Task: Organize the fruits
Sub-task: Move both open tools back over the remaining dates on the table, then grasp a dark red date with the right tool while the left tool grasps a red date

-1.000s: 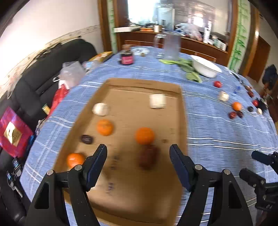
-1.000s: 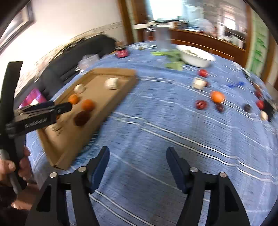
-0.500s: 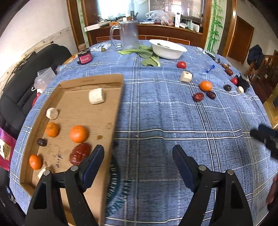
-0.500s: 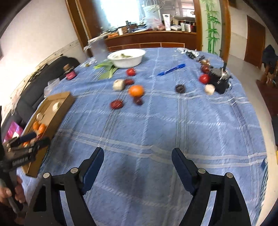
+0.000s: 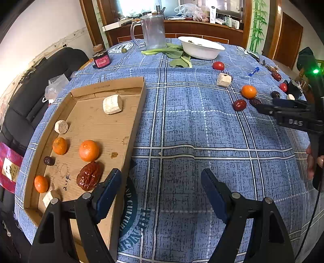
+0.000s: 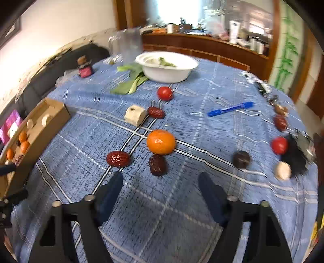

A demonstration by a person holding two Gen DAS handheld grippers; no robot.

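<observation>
Right tongs [image 6: 160, 182] closing near wrinkled dark date [image 6: 158, 164]

Black sofa [image 5: 40, 85] by white wall [image 5: 40, 30], wooden sideboard [image 5: 202, 30], bright window [image 5: 141, 6].

Probably a home dining room: clothed table [image 5: 202, 129], black sofa [image 5: 30, 95], wooden sideboard [image 5: 202, 30].

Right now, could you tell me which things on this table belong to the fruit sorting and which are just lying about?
Belong to the job:
cardboard tray
loose orange
red dates
tomato

Just lying about:
white bowl
blue pen
clear jug
leafy greens
red-labelled jar
</observation>
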